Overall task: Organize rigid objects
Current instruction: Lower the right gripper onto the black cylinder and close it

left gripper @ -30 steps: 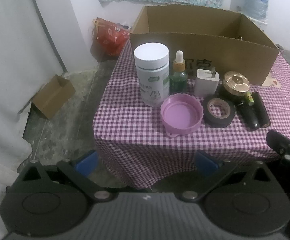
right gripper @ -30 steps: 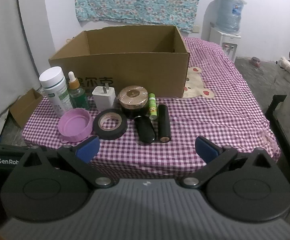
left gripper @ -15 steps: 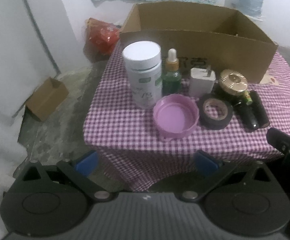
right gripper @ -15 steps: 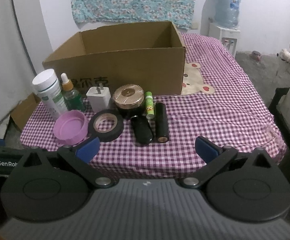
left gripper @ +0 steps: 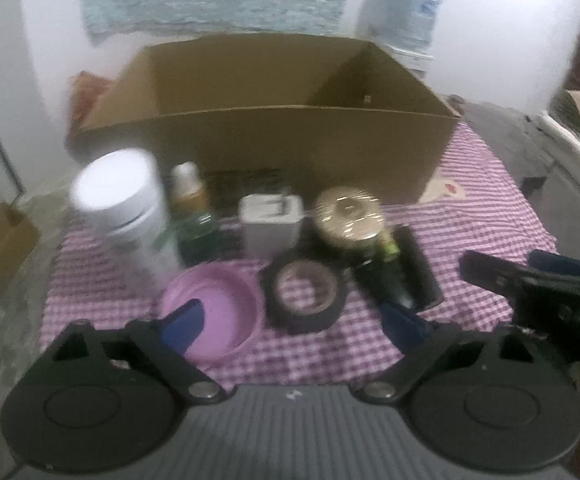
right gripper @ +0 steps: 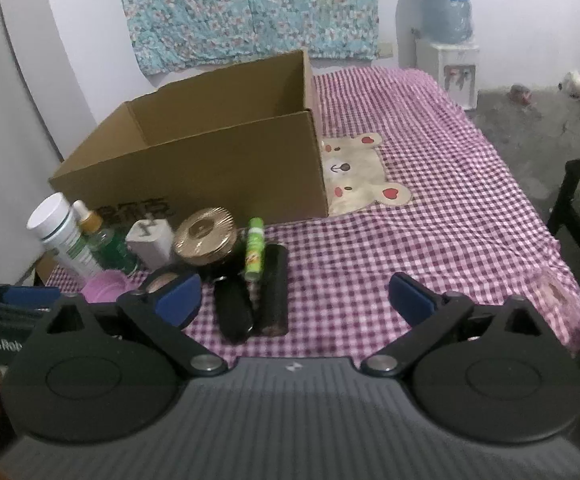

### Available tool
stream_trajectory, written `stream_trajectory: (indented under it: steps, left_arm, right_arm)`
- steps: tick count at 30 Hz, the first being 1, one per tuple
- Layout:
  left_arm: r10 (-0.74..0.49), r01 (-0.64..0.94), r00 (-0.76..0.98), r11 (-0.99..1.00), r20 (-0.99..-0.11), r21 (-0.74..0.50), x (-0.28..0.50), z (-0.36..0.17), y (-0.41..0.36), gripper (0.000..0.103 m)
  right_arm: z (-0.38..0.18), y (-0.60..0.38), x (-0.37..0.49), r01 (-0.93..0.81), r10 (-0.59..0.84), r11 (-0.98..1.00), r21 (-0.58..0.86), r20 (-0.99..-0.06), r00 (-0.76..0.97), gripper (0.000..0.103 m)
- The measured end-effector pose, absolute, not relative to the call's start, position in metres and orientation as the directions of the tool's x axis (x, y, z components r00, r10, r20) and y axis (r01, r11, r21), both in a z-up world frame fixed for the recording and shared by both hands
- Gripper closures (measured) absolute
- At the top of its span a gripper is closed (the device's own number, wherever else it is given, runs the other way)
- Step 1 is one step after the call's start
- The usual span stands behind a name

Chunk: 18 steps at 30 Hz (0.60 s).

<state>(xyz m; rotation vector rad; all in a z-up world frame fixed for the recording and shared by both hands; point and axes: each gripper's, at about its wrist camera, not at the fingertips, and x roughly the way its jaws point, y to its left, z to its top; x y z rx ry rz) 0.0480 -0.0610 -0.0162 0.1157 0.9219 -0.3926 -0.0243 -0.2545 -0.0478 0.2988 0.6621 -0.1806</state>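
A home bedroom: gingham bedspread [right gripper: 429, 184], floral wall cloth [right gripper: 250, 8], water dispenser [right gripper: 445, 40].

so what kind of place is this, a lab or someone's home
Most likely a room in someone's home, not a lab. A purple-and-white checked tablecloth with a bear patch covers the table, a floral turquoise cloth hangs on the white wall, and a white water dispenser with a blue bottle stands in the corner.
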Motion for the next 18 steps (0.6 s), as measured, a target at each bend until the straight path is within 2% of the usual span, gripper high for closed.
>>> stream_trajectory:
  steps: [1,3,5,9,14,18]
  left_arm:
    - [-0.299,0.396,0.530,0.915,-0.793,-0.080,0.051,-0.018,-0.066,0.012]
    - [-0.340,0.433,0.509,0.895,-0.791,-0.106,0.056,-0.021,-0.078,0.017]
    - [-0.368,0.470,0.491,0.875,-0.789,-0.116,0.059,-0.025,-0.090,0.023]
    - [-0.401,0.535,0.429,0.835,-0.809,-0.130,0.067,-0.039,-0.113,0.040]
    - [-0.412,0.567,0.372,0.810,-0.832,-0.148,0.076,-0.053,-0.133,0.058]
    - [-0.395,0.579,0.394,0.808,-0.830,-0.110,0.079,-0.053,-0.141,0.065]
  right_arm:
    - [-0.050,-0.261,-0.019,0.256,-0.053,0.938,0.232,-0.636,0.770,0.010]
    - [-0.055,-0.271,-0.009,0.255,-0.021,0.931,0.262,-0.658,0.753,0.023]
    - [-0.061,-0.281,0.003,0.248,0.010,0.927,0.280,-0.682,0.731,0.031]
    - [-0.075,-0.291,0.022,0.224,0.089,0.919,0.325,-0.724,0.684,0.050]
    - [-0.087,-0.296,0.041,0.198,0.180,0.900,0.389,-0.744,0.643,0.058]
    - [-0.087,-0.296,0.051,0.174,0.215,0.898,0.404,-0.748,0.628,0.064]
